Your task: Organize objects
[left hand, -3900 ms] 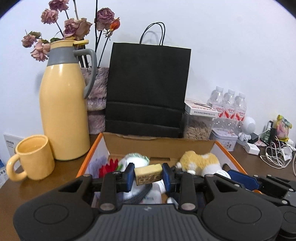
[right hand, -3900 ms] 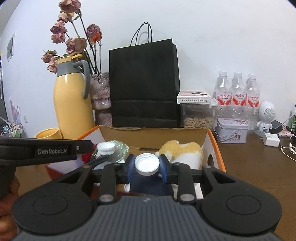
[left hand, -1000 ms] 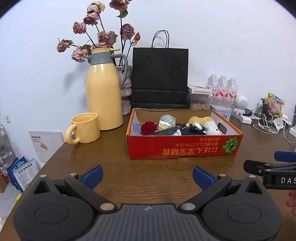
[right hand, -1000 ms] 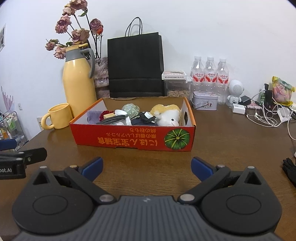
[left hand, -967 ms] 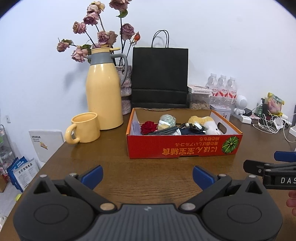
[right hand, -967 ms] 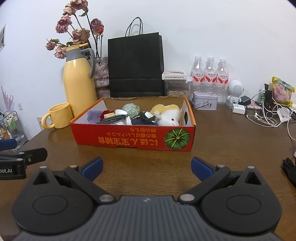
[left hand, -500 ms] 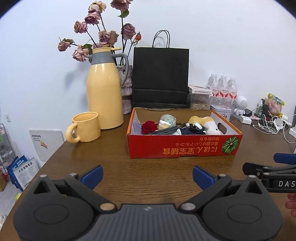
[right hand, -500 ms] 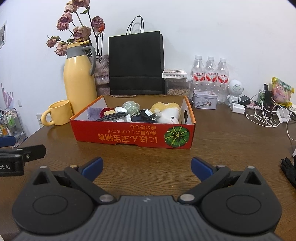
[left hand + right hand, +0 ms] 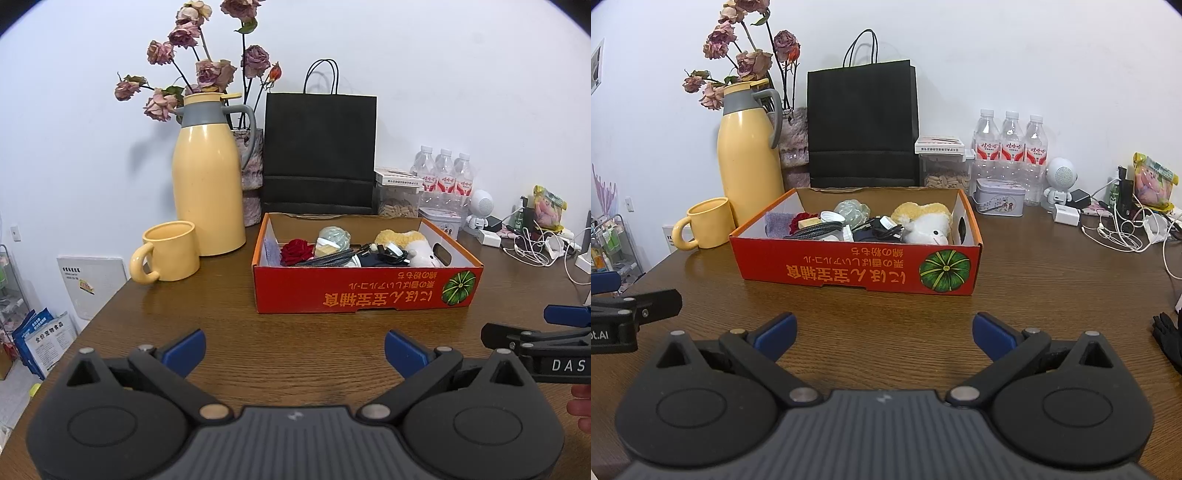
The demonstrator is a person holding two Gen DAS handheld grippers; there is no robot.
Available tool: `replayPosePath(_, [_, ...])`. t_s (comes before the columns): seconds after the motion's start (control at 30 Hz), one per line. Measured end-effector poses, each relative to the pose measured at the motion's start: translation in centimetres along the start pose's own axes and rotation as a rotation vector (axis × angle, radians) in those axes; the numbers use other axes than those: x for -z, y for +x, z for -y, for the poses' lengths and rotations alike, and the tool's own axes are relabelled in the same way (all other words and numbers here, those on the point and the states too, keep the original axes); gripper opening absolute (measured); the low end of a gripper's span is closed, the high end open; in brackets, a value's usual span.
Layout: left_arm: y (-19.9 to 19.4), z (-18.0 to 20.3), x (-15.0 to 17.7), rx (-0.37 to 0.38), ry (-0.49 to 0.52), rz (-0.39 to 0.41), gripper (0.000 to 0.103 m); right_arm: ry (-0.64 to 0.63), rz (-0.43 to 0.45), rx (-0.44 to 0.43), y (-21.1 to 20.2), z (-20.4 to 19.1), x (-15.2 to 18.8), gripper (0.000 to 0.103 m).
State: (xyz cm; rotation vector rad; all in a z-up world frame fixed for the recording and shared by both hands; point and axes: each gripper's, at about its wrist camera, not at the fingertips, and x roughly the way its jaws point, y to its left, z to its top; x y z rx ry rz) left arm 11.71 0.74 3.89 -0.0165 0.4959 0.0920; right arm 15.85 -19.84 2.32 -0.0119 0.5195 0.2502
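So, left wrist view: we see the left gripper (image 9: 294, 349) spread wide, nothing between its blue pads, low over the near part of the wooden table (image 9: 236, 332).
Box from left claw: the red cardboard box (image 9: 364, 291) lies straight ahead and a bit right, well apart, long axis running left to right across our line of reach.
Contents: rose (image 9: 294, 250), cables, plush toy (image 9: 408, 243) all inside the box.
Right wrist view: the right gripper (image 9: 884, 331) is also spread and empty, near edge of the table.
Box from right claw: the box lies ahead, slightly left, long side facing us, well apart.
Nearer hand: we judge both about equally far; left claw lines up with the rose end, right claw with the plush toy end.
Loose items: we see none on the table in front of the box; the task looks about done.
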Motion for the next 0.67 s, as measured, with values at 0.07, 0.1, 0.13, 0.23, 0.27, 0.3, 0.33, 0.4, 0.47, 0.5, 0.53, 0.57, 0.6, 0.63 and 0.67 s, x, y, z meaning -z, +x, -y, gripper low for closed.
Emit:
replayPosePath(0.07, [-0.01, 0.0, 0.01, 0.0, 0.001, 0.0, 0.103, 0.0, 0.0, 0.001, 0.02, -0.04, 0.02, 0.103])
replayPosePath(0.1, [0.0, 0.02, 0.02, 0.0, 0.001, 0.0, 0.103, 0.0, 0.0, 0.001, 0.01, -0.01, 0.01, 0.103])
replayPosePath(0.13, [0.0, 0.04, 0.02, 0.0, 0.001, 0.0, 0.103, 0.0, 0.0, 0.001, 0.02, -0.01, 0.01, 0.103])
replayPosePath(0.23, [0.02, 0.05, 0.03, 0.0, 0.002, 0.0, 0.103, 0.001, -0.001, 0.002, 0.09, 0.01, 0.07, 0.103])
replayPosePath(0.27, [0.02, 0.07, 0.06, 0.0, 0.002, -0.001, 0.103, 0.001, -0.001, 0.002, 0.08, 0.02, 0.06, 0.103])
replayPosePath(0.3, [0.02, 0.07, 0.07, -0.001, 0.002, -0.001, 0.103, 0.001, -0.001, 0.002, 0.08, 0.03, 0.07, 0.103])
replayPosePath(0.33, [0.03, 0.1, 0.09, -0.003, 0.004, -0.001, 0.103, 0.001, -0.001, 0.002, 0.1, 0.0, 0.09, 0.103])
replayPosePath(0.4, [0.05, 0.18, 0.12, -0.004, 0.005, -0.002, 0.103, 0.001, -0.001, 0.001, 0.1, 0.04, 0.08, 0.103])
replayPosePath(0.47, [0.03, 0.16, 0.15, -0.003, -0.001, 0.001, 0.103, 0.001, -0.001, 0.001, 0.1, 0.04, 0.08, 0.103])
replayPosePath(0.5, [-0.01, 0.14, 0.17, 0.001, -0.004, 0.003, 0.103, 0.001, -0.001, 0.001, 0.1, 0.04, 0.08, 0.103])
replayPosePath(0.53, [-0.03, 0.09, 0.18, 0.005, -0.004, 0.005, 0.103, 0.001, -0.001, 0.001, 0.1, 0.05, 0.08, 0.103])
replayPosePath(0.57, [-0.08, 0.11, 0.22, 0.004, -0.005, 0.008, 0.103, 0.001, -0.001, 0.001, 0.1, 0.05, 0.08, 0.103])
replayPosePath(0.6, [-0.09, 0.11, 0.22, 0.003, -0.004, 0.01, 0.103, 0.001, -0.001, 0.002, 0.1, 0.04, 0.08, 0.103])
replayPosePath(0.63, [-0.1, 0.12, 0.23, 0.002, -0.003, 0.01, 0.103, 0.001, -0.001, 0.002, 0.1, 0.04, 0.08, 0.103])
replayPosePath(0.67, [-0.08, 0.06, 0.23, 0.002, -0.005, 0.01, 0.103, 0.001, -0.001, 0.001, 0.1, 0.05, 0.08, 0.103])
